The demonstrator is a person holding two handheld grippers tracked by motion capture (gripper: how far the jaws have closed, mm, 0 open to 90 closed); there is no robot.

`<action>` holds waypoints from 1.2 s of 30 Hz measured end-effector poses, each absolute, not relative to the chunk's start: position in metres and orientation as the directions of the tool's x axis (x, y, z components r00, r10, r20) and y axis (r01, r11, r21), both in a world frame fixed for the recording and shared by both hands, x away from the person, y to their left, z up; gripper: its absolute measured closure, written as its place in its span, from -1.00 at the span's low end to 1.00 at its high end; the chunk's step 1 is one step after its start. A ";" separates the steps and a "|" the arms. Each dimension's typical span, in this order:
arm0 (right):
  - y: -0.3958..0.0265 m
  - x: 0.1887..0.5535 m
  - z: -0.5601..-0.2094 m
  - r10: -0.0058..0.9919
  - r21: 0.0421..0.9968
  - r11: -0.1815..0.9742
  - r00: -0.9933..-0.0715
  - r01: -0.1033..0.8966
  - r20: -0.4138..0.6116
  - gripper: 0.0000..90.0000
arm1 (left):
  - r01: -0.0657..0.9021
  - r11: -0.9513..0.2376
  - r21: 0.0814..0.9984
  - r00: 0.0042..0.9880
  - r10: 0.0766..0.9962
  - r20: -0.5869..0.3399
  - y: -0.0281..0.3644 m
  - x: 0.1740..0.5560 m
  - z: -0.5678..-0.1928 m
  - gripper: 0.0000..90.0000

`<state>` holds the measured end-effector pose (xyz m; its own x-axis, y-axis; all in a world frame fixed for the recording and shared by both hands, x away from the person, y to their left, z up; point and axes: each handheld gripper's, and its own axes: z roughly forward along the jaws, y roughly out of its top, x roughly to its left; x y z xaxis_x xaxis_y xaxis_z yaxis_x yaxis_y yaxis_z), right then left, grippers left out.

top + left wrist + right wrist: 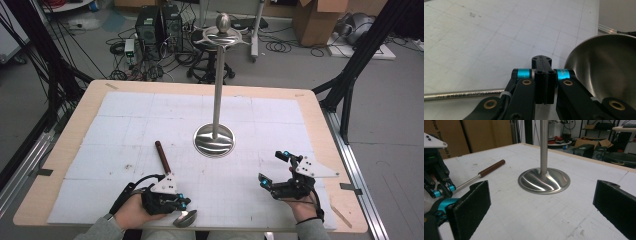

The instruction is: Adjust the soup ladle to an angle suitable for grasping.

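High view: a steel ladle (170,172) with a brown wooden handle lies on the white gridded counter (125,115), its polished bowl at the near edge beside the left gripper (186,202). A mirror-finished stand (214,139) rises mid-counter.

Left gripper view: jaws pressed together, empty, between the ladle's shaft and bowl.

Right gripper view: right gripper (541,207) jaws spread wide, holding nothing, facing the stand's domed base.

I count one ladle (172,190) with a brown handle, one steel stand (214,139) with a round base, two grippers, the left gripper (183,202) and right gripper (272,170), one white gridded mat (125,120), one table (320,115).
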<state>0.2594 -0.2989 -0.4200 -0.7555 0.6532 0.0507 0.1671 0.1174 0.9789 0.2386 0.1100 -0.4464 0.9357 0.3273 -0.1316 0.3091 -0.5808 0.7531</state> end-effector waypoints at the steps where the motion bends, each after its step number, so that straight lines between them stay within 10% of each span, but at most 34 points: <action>1: -0.299 0.260 -0.420 0.653 0.979 0.117 -0.756 0.165 0.050 -0.99 | 0.303 -0.594 0.745 0.937 0.328 -0.120 0.114 0.237 -0.445 0.99; 36: -0.297 0.259 -0.420 0.631 0.979 0.118 -0.773 0.169 0.057 -0.99 | 0.329 -0.626 0.707 0.929 0.349 -0.123 0.161 0.233 -0.440 0.99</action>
